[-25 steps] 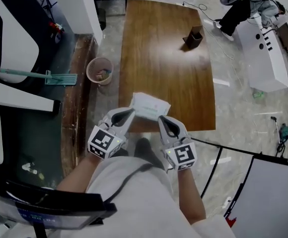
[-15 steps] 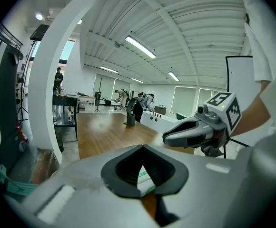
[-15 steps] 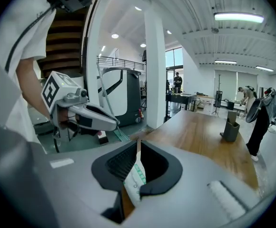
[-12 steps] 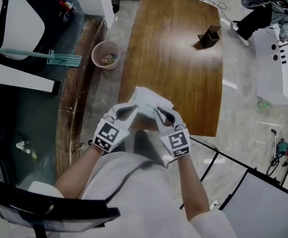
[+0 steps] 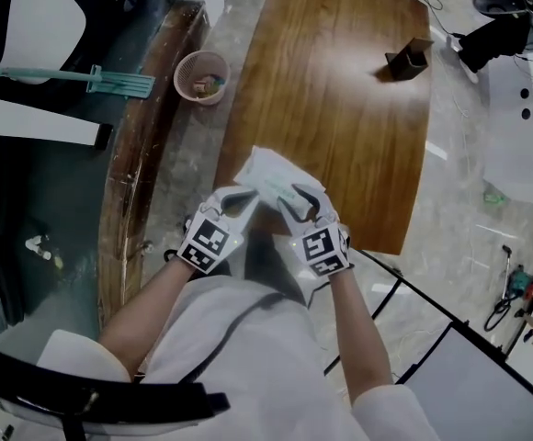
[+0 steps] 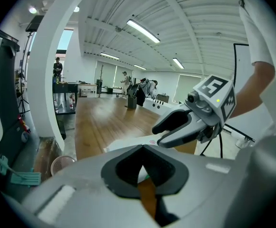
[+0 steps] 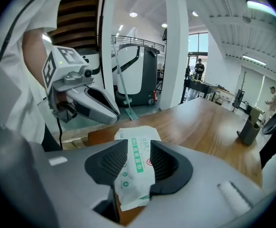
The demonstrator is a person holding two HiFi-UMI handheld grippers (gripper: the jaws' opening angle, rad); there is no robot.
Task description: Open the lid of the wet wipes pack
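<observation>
PROGRESS: early, lid judged still shut, none seen raised | left gripper [image 5: 244,198] pinches the wet wipes pack [image 5: 276,175] above near edge of the table [image 5: 340,108] | right gripper [image 5: 291,206] jaws just been opening, now spread, pack between | CONTAINERS: floor bin [image 5: 183,69] holds scraps; dark holder [image 5: 410,61] on table, contents unclear

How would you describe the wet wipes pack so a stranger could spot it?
Find the long brown wooden table. Over its near end, the wet wipes pack sits pinched by the left gripper and between the right gripper's jaws, which have just been opening. It is flat, soft, white with green print, unlike the dark upright box at the far end.
</observation>
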